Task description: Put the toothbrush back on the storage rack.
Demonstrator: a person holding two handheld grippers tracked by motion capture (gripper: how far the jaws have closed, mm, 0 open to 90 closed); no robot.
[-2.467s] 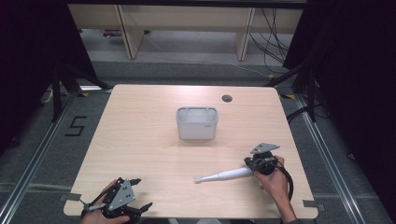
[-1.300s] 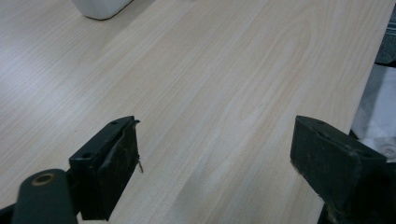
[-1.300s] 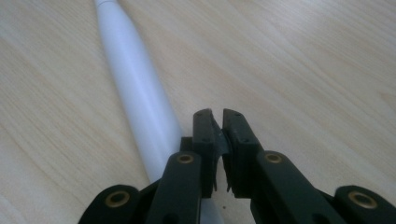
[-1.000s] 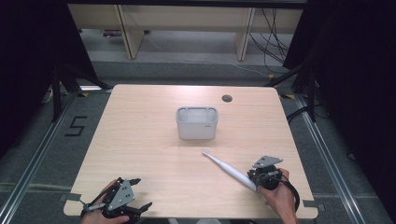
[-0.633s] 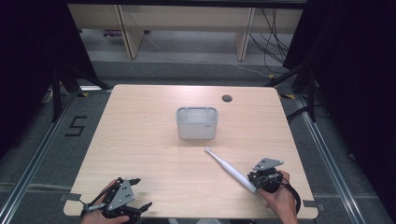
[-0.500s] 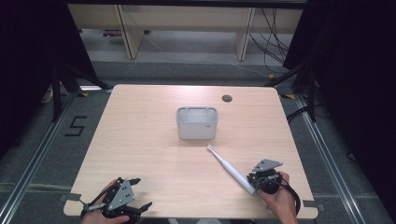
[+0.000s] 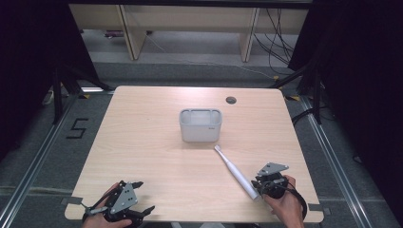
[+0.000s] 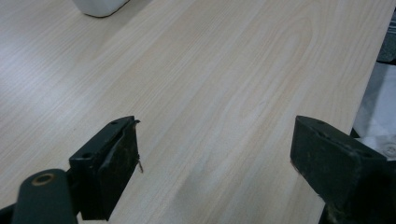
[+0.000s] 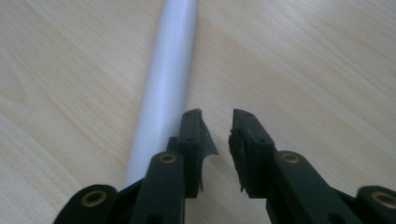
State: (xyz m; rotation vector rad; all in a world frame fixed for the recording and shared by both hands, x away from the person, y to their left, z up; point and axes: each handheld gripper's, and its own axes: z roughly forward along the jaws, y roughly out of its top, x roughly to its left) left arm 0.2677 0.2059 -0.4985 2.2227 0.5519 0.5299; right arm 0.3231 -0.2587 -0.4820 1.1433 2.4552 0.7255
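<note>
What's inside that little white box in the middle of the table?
The white box looks empty from the high view: its far inner wall shows pale and bare. Its near wall hides the bottom, so something low could lie there.

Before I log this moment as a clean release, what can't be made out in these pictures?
- Toothbrush: handle end hidden behind the right gripper in the high view; head cut off by the top edge in the right gripper view.
- White bin: its inside is too small and pale in the high view; cut by the top edge in the left gripper view.
- Left gripper: partly cut off by the bottom edge, high view.
</note>
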